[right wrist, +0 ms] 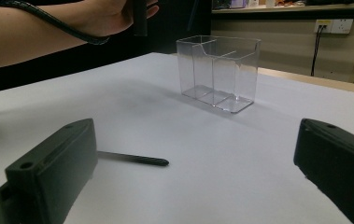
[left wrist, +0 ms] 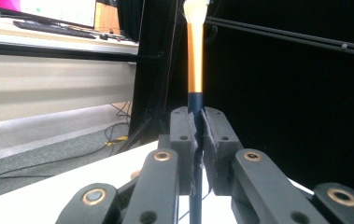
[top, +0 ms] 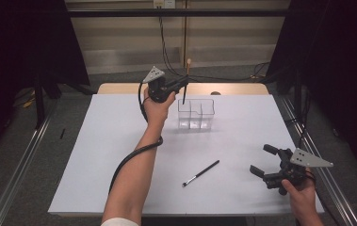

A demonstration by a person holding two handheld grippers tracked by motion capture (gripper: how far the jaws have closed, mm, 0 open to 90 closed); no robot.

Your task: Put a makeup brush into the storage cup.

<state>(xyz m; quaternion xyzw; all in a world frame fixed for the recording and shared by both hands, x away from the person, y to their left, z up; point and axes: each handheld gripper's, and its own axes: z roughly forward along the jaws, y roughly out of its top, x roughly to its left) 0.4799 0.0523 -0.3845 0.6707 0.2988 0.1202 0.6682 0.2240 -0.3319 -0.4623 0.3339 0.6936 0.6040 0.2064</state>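
Observation:
My left gripper [top: 183, 83] is shut on a makeup brush [top: 185, 94] and holds it upright, pale bristles up. The brush's dark handle end hangs just above the left compartment of a clear divided box [top: 199, 115]. In the left gripper view the jaws [left wrist: 198, 119] pinch the dark handle below the orange ferrule of the brush [left wrist: 194, 65]. A second black brush [top: 201, 173] lies flat on the white table sheet [top: 110, 155]. My right gripper [top: 263, 161] rests open near the table's right front, to the right of that brush. In the right gripper view the right gripper [right wrist: 195, 144] faces the lying brush [right wrist: 135, 159] and the box [right wrist: 219, 72].
A strip of wooden tabletop [top: 119, 88] shows behind the white sheet, with a small dark object [top: 215, 93] on it. Cables hang at the back. Metal rails run along the floor on both sides.

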